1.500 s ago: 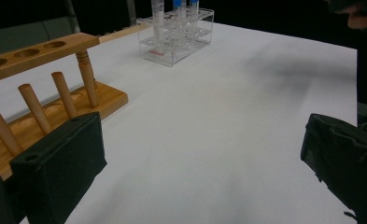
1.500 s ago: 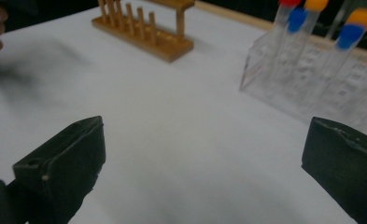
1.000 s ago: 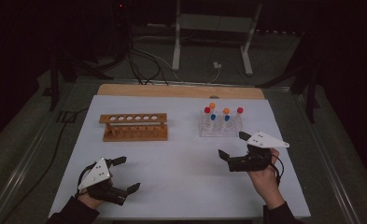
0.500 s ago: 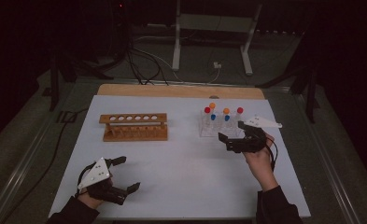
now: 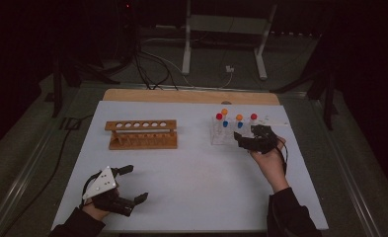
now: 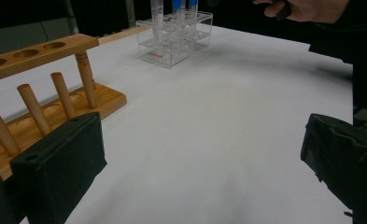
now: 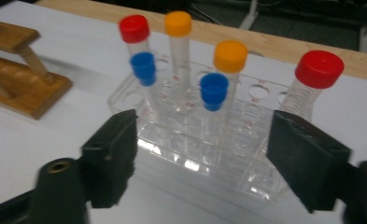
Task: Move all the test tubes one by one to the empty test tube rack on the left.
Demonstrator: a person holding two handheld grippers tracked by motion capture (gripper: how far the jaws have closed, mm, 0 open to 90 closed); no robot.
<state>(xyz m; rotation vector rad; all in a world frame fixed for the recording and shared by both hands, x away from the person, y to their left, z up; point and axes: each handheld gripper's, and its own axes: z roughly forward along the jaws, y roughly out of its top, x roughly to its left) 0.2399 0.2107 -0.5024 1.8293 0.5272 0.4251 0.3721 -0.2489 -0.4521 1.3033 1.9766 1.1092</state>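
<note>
From above, my right gripper (image 5: pixel 244 140) hides the clear rack's (image 5: pixel 220 137) near right corner, and the tubes (image 5: pixel 239 121) blur together. Since a second ago I've moved that gripper up to the rack; its jaws have been closing but hold nothing yet. My left gripper (image 5: pixel 131 184) rests wide open, empty, by the table's (image 5: pixel 196 173) near edge.

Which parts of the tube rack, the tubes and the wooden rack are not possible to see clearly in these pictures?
- Clear rack, high view: its right side is behind the right gripper.
- Tubes, left gripper view: caps cut off by the top edge.
- Print on the tubes, right gripper view: blurred, unreadable.
- Wooden rack, left gripper view: near end hidden by the left gripper; the rest runs past the left edge.
</note>
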